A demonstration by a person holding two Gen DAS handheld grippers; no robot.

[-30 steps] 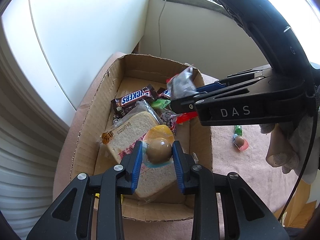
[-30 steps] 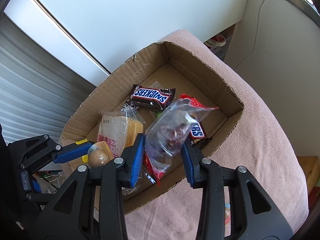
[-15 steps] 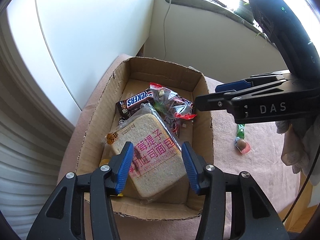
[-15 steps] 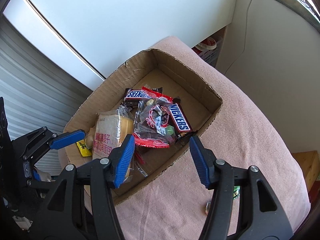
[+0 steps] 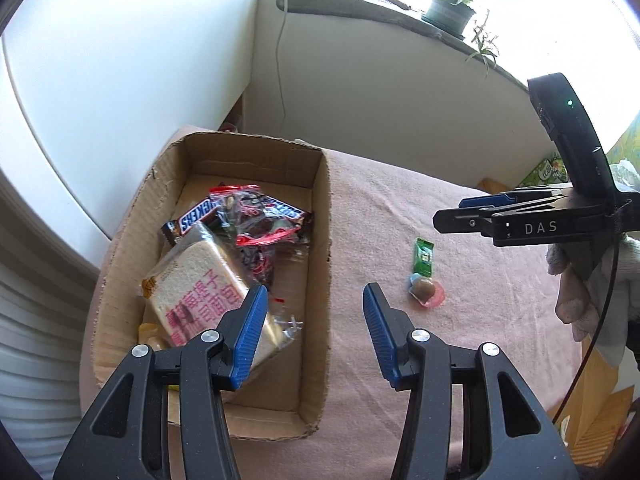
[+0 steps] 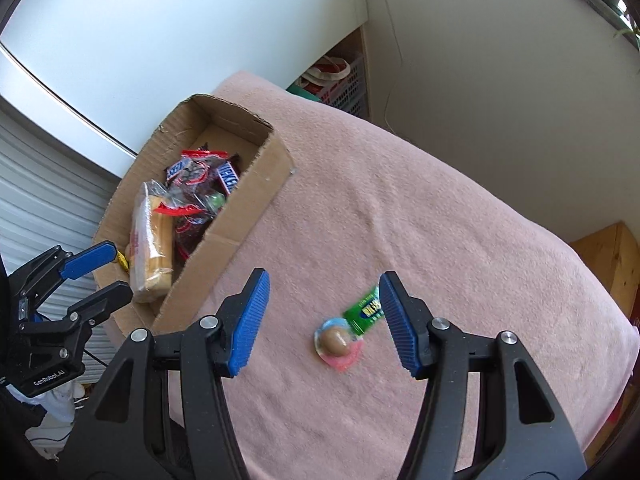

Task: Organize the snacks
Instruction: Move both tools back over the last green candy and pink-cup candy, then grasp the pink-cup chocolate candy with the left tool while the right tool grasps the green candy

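The cardboard box (image 5: 320,240) on the pink cloth holds a wrapped bread slice (image 5: 196,280), Snickers bars (image 5: 196,214), a clear bag with red trim (image 5: 256,216) and a yellow cup (image 5: 150,332) half hidden under the bread. My left gripper (image 5: 314,320) is open with nothing in it, straddling the box's right wall. On the cloth to the right of the box lie a green candy (image 6: 364,312) and a jelly cup with a brown ball (image 6: 338,342). My right gripper (image 6: 324,308) hangs open above them, holding nothing. Each gripper shows in the other's view, right gripper (image 5: 448,212) and left gripper (image 6: 116,270).
The pink cloth (image 6: 440,220) covers a rounded table that drops off at the right and near edges. A white wall and a sill with a plant pot (image 5: 448,12) stand behind. A laundry basket (image 6: 344,84) sits beyond the far edge. A gloved hand (image 5: 576,296) holds the right gripper.
Both grippers opened. The left let the brown-ball cup drop into the box and the right let the clear bag drop in. Both then moved right, the right ending over the loose candies.
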